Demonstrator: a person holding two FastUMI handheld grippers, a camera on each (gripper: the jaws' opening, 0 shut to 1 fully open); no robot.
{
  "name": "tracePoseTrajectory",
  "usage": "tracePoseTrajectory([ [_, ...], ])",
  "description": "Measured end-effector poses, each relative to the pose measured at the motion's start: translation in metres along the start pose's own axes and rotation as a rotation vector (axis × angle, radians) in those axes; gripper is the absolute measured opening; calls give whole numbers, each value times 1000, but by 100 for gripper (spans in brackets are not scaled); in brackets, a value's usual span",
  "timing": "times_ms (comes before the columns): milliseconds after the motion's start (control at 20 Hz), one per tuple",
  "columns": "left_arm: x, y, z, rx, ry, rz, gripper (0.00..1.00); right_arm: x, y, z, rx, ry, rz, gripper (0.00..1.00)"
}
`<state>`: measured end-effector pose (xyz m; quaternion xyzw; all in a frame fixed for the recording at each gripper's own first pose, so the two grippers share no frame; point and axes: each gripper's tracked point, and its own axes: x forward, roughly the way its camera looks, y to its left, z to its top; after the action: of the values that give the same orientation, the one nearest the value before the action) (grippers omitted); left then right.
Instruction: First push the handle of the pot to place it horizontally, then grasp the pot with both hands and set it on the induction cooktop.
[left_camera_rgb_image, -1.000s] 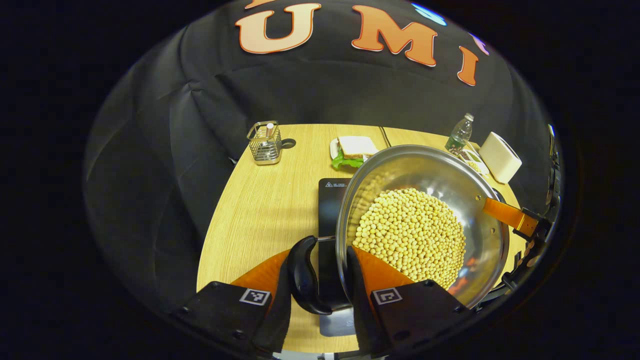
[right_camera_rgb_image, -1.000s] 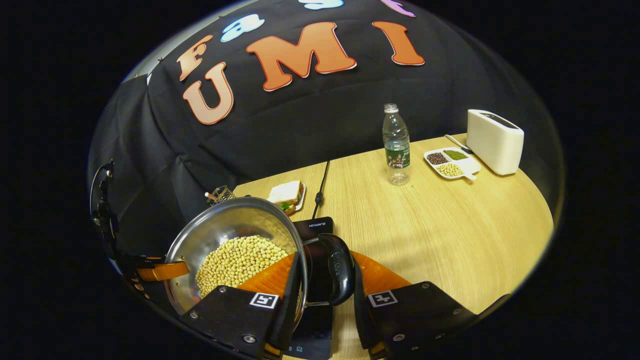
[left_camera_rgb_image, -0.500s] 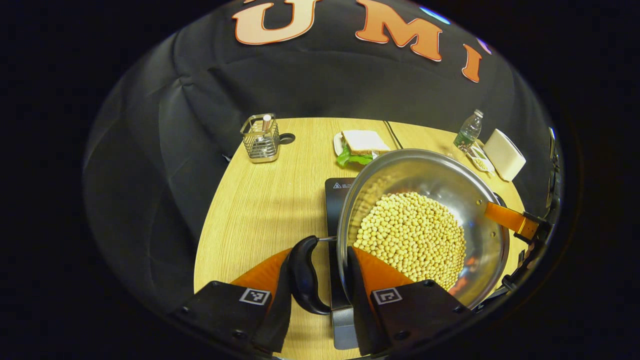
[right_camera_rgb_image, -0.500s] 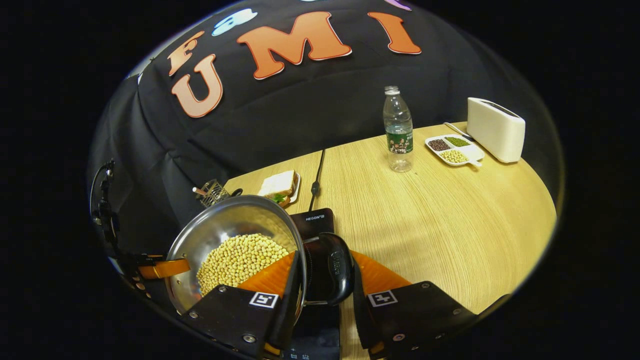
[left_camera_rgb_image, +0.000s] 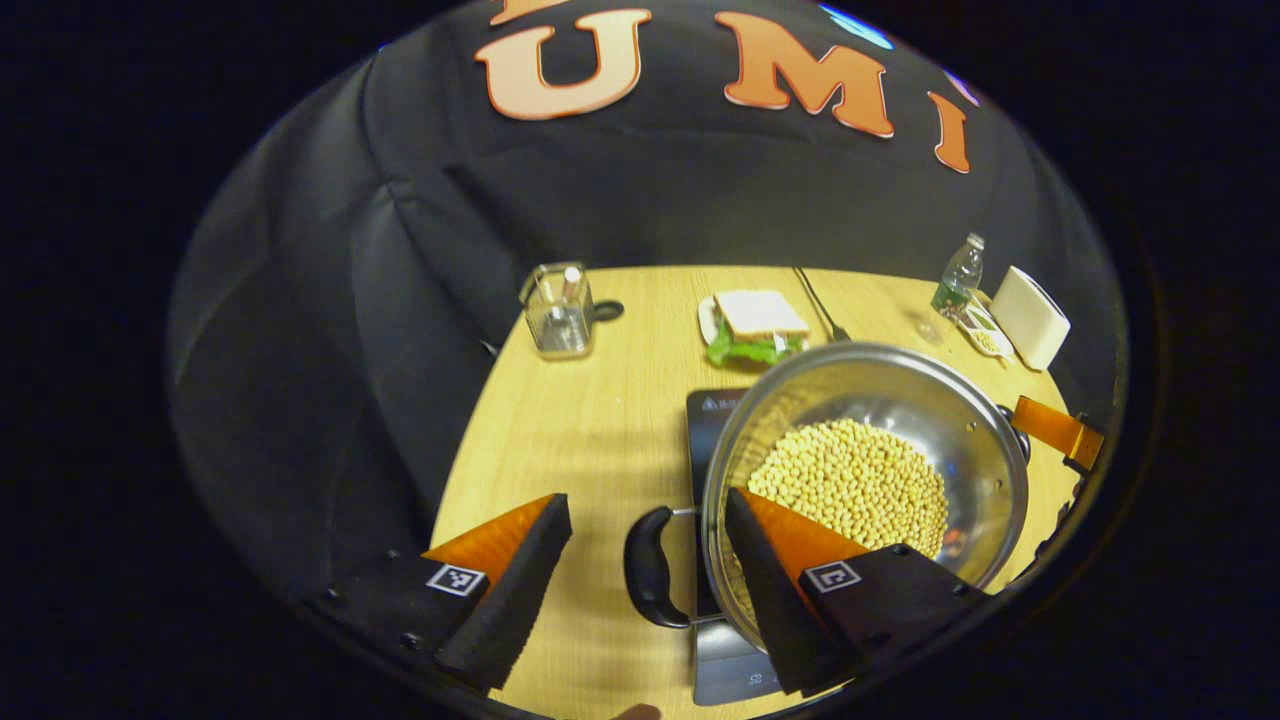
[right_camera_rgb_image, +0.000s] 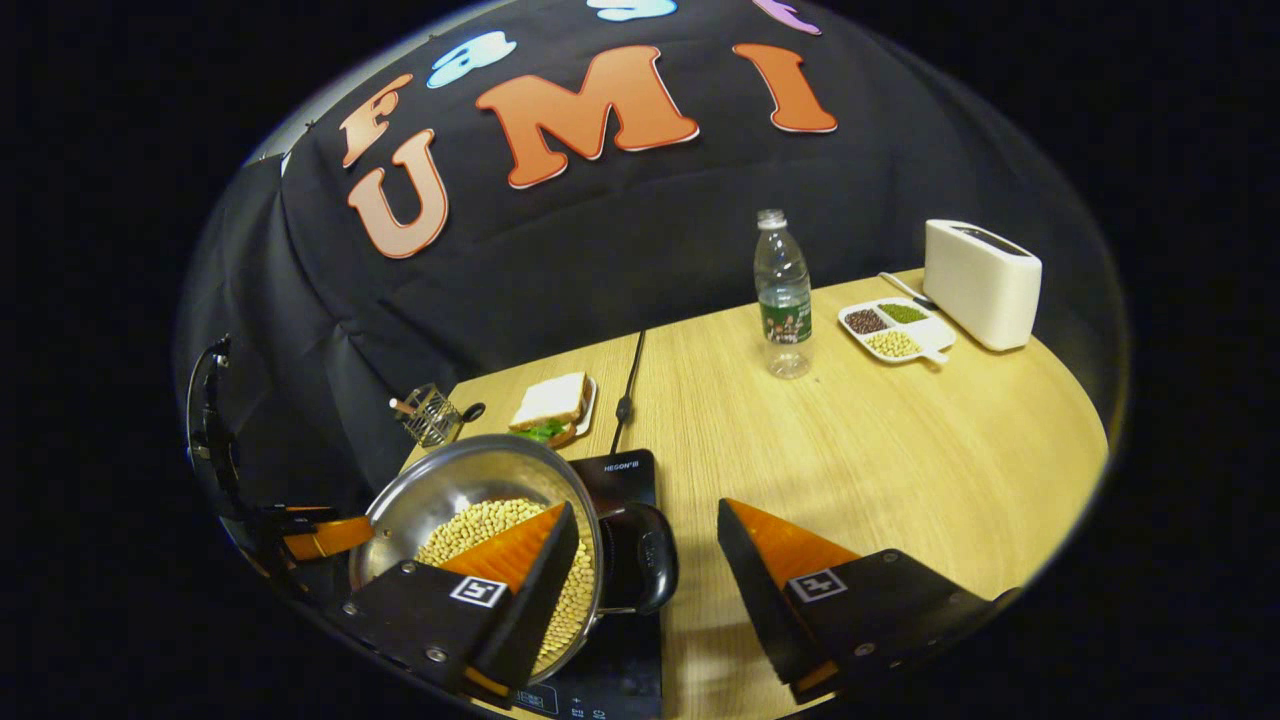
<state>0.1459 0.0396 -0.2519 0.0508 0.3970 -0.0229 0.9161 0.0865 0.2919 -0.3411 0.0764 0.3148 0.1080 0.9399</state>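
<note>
— Pot (left_camera_rgb_image: 975, 440): polished metal, mirror-bright inside. Side handle (left_camera_rgb_image: 648, 580): smooth, glossy plastic by the look. Beans (left_camera_rgb_image: 850, 485) within: matt, pebbly.
— Induction cooktop (right_camera_rgb_image: 625, 478): flat, glossy, glass-like. Counter (right_camera_rgb_image: 900, 460): pale wood grain, smooth with a soft sheen.
— Wire basket (left_camera_rgb_image: 558, 318): shiny metal. Bottle (right_camera_rgb_image: 783, 295): clear plastic.
— Toaster (right_camera_rgb_image: 980, 283): smooth, matt, cream-coloured. Booth wall (right_camera_rgb_image: 620, 240): matt cloth, creased.

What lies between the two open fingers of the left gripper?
In the left gripper view, the pot's black handle lies in the gap of the left gripper, touching neither finger. The pot of beans sits on the cooktop.
</note>
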Motion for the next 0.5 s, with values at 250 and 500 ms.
tracePoseTrajectory([
  [250,-70,-41,73,40,-278,7,98,-61,-32,77,-83,-175,-30,95],
  [500,-167,-80,156,19,-579,15,96,-147,-70,152,-172,-379,-76,95],
])
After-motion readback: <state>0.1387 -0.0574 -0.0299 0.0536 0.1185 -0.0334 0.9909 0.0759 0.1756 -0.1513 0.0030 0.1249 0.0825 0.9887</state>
